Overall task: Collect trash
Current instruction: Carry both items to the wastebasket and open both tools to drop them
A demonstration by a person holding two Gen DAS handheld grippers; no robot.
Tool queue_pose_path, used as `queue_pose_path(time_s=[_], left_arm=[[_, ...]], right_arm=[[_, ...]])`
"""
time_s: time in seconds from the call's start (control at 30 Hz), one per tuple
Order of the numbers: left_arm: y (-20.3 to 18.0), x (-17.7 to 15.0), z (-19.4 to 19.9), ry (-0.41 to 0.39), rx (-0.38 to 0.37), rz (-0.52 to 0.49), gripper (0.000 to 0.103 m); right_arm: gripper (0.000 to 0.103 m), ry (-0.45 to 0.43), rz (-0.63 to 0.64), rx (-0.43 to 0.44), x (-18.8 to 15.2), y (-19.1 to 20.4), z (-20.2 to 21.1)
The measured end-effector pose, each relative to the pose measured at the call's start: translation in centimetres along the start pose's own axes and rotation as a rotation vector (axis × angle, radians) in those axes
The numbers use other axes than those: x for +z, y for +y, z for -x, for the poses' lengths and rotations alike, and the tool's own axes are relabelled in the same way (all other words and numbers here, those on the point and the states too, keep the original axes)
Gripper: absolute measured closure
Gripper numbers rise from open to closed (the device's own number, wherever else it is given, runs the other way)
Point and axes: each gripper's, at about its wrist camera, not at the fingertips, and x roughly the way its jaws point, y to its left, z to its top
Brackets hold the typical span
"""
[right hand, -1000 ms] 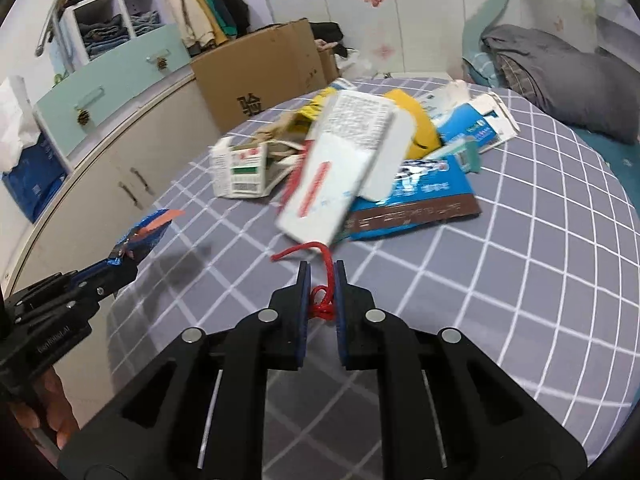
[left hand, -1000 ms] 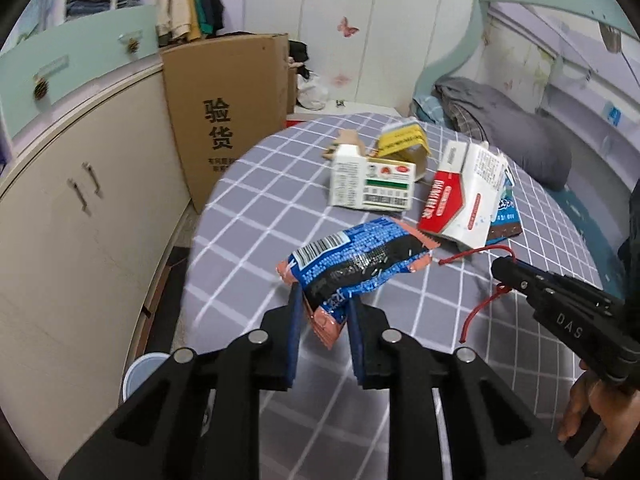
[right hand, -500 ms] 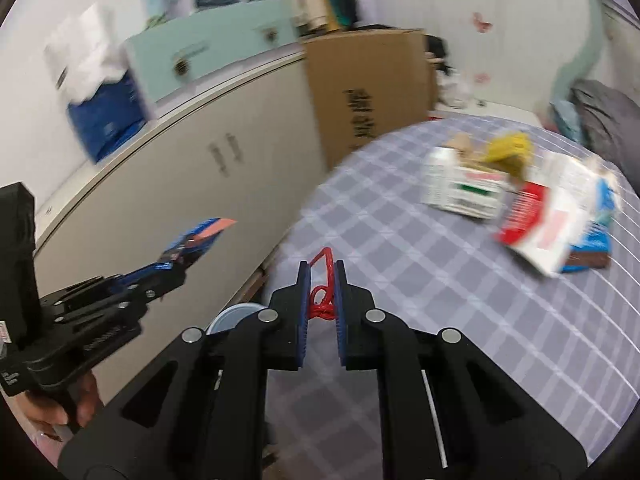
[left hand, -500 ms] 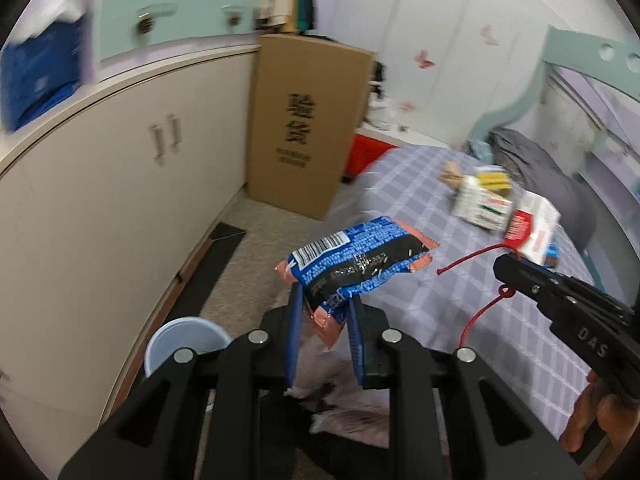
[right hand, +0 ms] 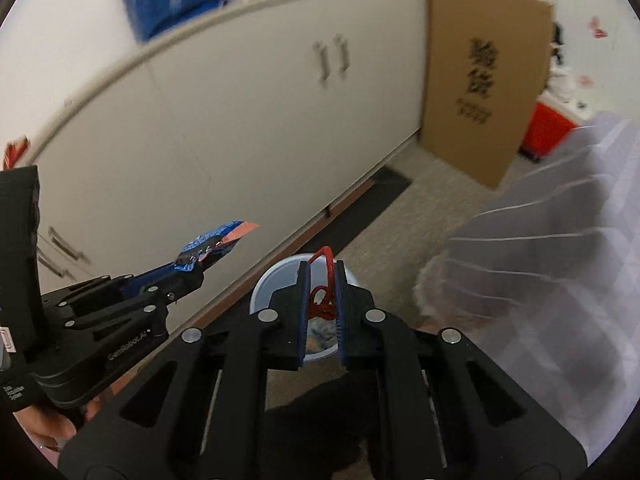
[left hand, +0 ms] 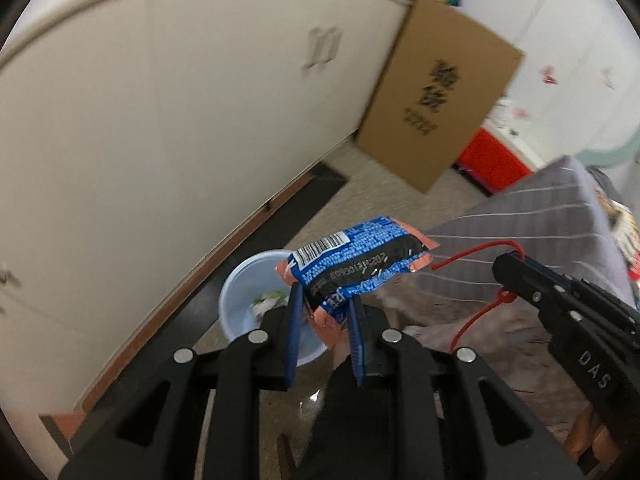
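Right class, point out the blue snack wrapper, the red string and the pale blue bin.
blue snack wrapper (left hand: 352, 258), left wrist view, printed middle.
red string (right hand: 322, 304), right wrist view, tangled knot.
pale blue bin (left hand: 240, 300), left wrist view, inner wall.

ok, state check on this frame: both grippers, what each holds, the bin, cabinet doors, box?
left gripper: shut on the blue wrapper
blue wrapper: crumpled, held in the air over the bin's rim
right gripper: shut on the red string
red string: bunched between the pads, a loop sticking out
bin: upright on the floor, open, some trash inside
cabinet doors: closed
cardboard box: upright against the cabinet
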Motion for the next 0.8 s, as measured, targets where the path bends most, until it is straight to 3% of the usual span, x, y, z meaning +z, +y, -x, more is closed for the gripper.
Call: queue_pose_path(time_s=[0.23,0.27,0.3,0.37,0.8], left_arm=[[5.5,-0.2,-4.9,0.079,0.066,0.081,0.083],[6.0,-0.2,-5.5,0.089,0.072,0.091,0.083],[6.4,-0.2,-6.0,0.096,0.075,0.097,0.083],[7.3,-0.4,-6.8,0.109,0.077,0.113,0.083],[7.6,-0.6,-9.7,0.154,0.071,0.125,0.083]], right_arm=[[0.089,0.059,0.023,0.028,0.9,2.8,-6.8],[0.079,0.071,0.025,0.033,1.0,3.2,-7.8],[0.062,0.074,0.026,0.034,1.0,3.3,-8.2],[0.046,0.075,0.032,0.018,0.9,3.6,-9.4],[0.046,0.119,0.000,0.012,-0.8,2.7,-10.9]])
